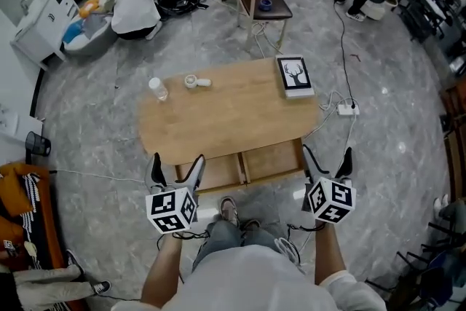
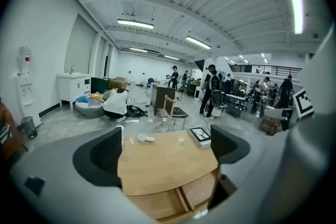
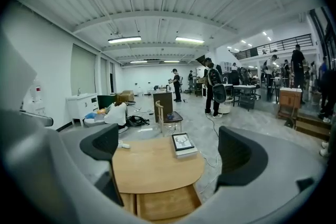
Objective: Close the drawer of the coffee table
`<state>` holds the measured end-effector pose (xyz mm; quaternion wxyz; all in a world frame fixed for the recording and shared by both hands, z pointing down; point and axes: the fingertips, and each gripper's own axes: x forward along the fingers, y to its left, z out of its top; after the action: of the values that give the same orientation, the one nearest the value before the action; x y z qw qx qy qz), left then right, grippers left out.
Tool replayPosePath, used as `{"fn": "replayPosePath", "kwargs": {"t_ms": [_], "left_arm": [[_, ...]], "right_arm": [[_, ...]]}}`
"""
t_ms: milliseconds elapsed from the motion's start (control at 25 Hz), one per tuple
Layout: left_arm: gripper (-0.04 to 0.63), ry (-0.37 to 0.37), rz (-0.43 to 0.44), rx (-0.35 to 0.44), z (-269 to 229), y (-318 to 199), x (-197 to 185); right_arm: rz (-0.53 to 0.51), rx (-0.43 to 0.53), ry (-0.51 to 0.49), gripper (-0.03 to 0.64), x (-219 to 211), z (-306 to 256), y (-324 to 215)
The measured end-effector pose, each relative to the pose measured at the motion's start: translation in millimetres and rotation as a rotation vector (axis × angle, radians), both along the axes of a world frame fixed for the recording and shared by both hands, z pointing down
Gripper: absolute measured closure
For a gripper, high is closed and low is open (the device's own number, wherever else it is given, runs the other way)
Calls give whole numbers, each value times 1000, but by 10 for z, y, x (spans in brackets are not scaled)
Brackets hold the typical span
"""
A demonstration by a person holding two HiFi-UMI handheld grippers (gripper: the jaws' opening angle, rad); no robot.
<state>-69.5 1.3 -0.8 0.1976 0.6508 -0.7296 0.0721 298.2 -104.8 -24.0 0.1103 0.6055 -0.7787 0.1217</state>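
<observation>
The drawer point(image 3: 163, 206) is cut off at its near end; the white item point(image 1: 196, 82) is too small to identify.

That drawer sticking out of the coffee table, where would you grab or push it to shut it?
Its front board, the long edge nearest the person, approached from the person's side. The drawer juts from under the coffee table toward the open left gripper and right gripper; no handle shows, so a flat push there seems best.

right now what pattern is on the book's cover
The book shows a black stag head on white, black border; clearest in head view.
</observation>
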Motion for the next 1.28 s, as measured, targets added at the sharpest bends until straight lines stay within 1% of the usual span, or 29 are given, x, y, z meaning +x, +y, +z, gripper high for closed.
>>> {"fn": "replayPosePath", "kwargs": {"t_ms": [200,360,600,800,1000,1160,1280], "left_arm": [[72,1,-5,-56,331,41,33],[72,-8,25,-106,641,18,181],[72,5,34,-148,1159,-17,323],[72,-17,34,-188,1738,46,373],[72,-35,27,-225,2351,130,416],[72,-33,56,-272,2833,220,534],[72,-47,90,-316,3150,308,614]], "right_arm": [[-33,-27,23,29,-46,289,15],[-45,-59,41,29,10,610,21],[-50,-93,36,29,83,1156,11],[-75,-115,26,29,94,1742,97],[-79,-141,28,29,171,2450,197],[-70,-152,30,29,266,2999,278],[-65,-150,13,29,303,3365,369]]}}
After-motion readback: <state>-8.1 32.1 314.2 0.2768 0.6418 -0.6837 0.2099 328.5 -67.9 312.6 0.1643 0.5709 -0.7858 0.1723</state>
